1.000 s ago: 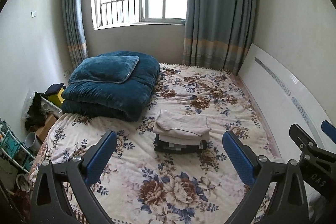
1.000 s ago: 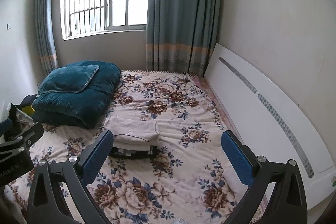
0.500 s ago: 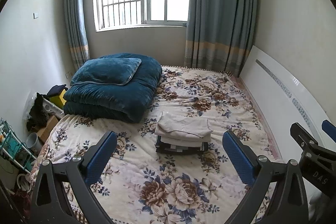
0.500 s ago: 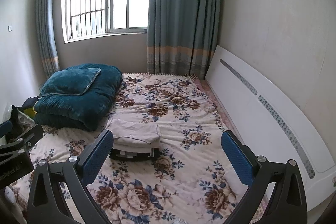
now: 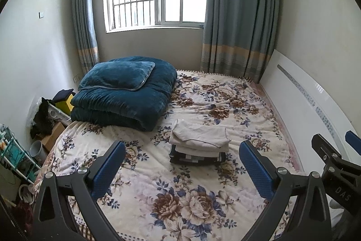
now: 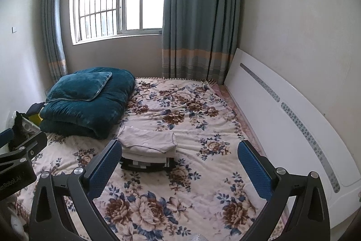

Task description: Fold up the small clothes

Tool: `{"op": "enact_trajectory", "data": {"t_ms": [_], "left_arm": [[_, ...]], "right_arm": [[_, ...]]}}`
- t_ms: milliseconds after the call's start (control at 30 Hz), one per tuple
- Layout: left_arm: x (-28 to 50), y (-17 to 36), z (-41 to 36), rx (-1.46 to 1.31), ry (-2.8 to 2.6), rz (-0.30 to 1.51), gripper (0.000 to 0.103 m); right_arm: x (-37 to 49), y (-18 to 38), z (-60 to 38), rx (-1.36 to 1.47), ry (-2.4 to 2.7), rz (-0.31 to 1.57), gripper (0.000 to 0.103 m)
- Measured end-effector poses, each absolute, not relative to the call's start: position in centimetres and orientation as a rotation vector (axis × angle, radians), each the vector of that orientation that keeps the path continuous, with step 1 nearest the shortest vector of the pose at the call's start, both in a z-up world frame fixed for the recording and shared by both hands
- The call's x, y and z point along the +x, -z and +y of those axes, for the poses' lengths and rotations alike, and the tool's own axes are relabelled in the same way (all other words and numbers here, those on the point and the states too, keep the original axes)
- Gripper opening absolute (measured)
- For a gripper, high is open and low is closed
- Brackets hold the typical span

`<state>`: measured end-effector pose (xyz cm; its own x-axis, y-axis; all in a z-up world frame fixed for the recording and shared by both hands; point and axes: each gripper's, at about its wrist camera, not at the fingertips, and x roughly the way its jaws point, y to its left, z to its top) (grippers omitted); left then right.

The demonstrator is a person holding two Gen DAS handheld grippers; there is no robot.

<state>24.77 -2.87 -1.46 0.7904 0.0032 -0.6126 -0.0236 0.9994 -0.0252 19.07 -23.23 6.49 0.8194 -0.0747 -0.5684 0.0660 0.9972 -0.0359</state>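
A stack of folded small clothes (image 5: 198, 145), beige pieces on top and dark patterned ones below, sits on the floral bedspread (image 5: 180, 191) in the middle of the bed. It also shows in the right wrist view (image 6: 147, 151). My left gripper (image 5: 181, 168) is open and empty, held above the near part of the bed, short of the stack. My right gripper (image 6: 179, 169) is open and empty, to the right of the left one; the stack lies behind its left finger (image 6: 105, 167).
A folded dark teal quilt with a pillow (image 5: 126, 92) lies at the bed's far left. A white headboard (image 5: 300, 103) runs along the right. Boxes, a rack and clutter (image 5: 45, 128) stand on the floor at left. Window and curtains (image 5: 237, 15) are behind.
Both views have tilted slightly upward and pulled back, so the stack sits a little lower in frame. Both grippers stay open and empty.
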Motion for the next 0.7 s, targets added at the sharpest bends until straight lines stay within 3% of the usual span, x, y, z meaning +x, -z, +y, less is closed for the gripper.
{"op": "enact_trajectory", "data": {"t_ms": [700], "left_arm": [[24.32, 1.45, -2.53, -0.034, -0.021, 0.657, 0.103]], "right_arm": [[18.74, -6.91, -22.63, -0.011, 0.047, 0.609, 0.103]]}}
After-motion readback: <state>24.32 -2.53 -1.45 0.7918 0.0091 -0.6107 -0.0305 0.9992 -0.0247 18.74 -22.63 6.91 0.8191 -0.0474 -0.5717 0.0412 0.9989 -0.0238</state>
